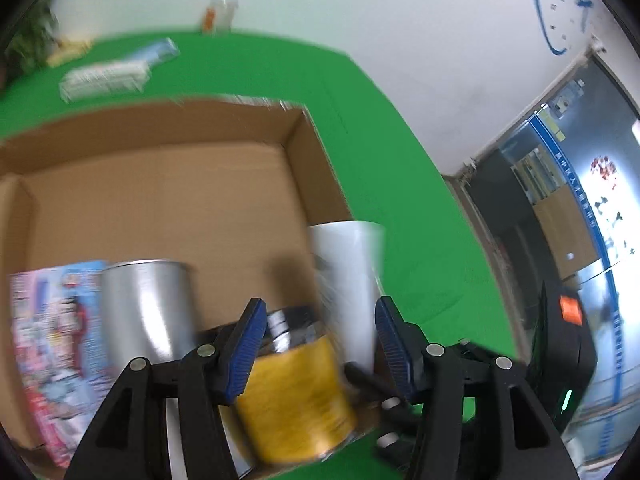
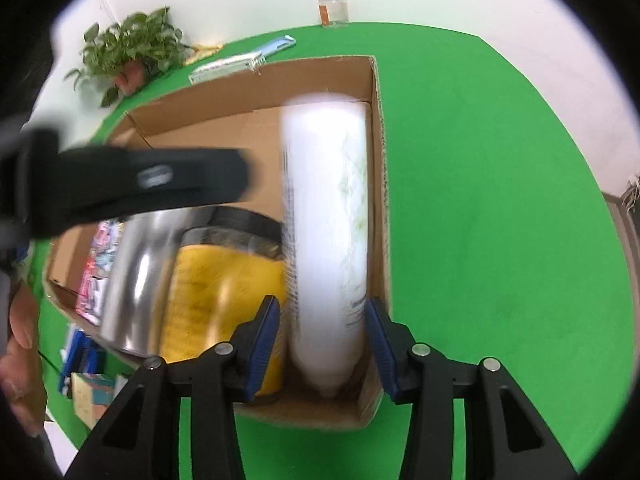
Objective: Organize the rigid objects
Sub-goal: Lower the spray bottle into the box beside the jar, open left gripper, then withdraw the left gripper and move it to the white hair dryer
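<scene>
An open cardboard box [image 2: 256, 84] stands on the green table. Inside it are a yellow-labelled jar with a black lid [image 2: 216, 292], a shiny steel cup [image 2: 136, 276], a pink-and-blue packet [image 2: 94, 280] and a tall white bottle [image 2: 328, 220] along the right wall. My right gripper [image 2: 320, 332] is open, its fingers either side of the white bottle's lower end. My left gripper [image 1: 320, 344] is open just above the yellow jar [image 1: 296, 392], with the steel cup [image 1: 148, 308], the packet [image 1: 56, 344] and the white bottle [image 1: 352, 280] around it.
Behind the box lie a clear plastic case [image 2: 228, 65] and a blue packet [image 2: 276, 46]. A glass jar [image 2: 333, 11] and a potted plant [image 2: 128, 50] stand at the table's far edge. Small boxes [image 2: 86, 376] lie left of the box.
</scene>
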`<state>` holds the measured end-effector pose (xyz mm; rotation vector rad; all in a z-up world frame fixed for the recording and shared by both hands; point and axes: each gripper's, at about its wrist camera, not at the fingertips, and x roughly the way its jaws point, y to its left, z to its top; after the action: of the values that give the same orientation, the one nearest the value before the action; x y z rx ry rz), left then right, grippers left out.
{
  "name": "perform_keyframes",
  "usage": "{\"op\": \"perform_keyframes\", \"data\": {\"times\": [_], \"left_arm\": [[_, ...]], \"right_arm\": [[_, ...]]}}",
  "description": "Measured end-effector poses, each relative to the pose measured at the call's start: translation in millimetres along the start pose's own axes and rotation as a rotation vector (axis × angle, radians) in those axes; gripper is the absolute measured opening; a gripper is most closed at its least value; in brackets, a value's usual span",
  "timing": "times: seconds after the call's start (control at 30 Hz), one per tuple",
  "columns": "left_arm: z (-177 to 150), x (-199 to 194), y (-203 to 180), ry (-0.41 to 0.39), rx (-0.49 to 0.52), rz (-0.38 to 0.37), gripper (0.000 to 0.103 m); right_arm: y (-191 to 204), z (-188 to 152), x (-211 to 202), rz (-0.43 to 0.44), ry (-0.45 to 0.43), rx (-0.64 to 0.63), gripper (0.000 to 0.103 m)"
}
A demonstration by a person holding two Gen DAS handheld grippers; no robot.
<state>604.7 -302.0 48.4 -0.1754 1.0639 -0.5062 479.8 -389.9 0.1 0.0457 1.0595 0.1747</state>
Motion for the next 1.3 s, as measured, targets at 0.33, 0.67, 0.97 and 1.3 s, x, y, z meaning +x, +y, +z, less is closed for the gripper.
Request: {"op": "perform_keyframes", "data": {"times": [0.33, 0.67, 0.97, 1.3], "left_arm": [[-143, -131, 23, -0.419, 0.121, 0.314, 0.102], [-246, -219, 47, -0.476, 0.070, 0.409, 0.103], [-330, -221, 62, -0.358, -0.016, 0.260, 0.102], [-353, -181, 77, -0.185, -0.109, 0.063, 0.092]], "right_arm": [[41, -85, -76, -0.064, -0.344, -0.006, 0.082], [99, -159, -102, -0.074, -0.412, -0.133, 0.082], [128, -210, -102, -0.042, -0.390, -0.131, 0.082], [138, -232, -87, 0.056, -0.325, -0.175, 0.082]]}}
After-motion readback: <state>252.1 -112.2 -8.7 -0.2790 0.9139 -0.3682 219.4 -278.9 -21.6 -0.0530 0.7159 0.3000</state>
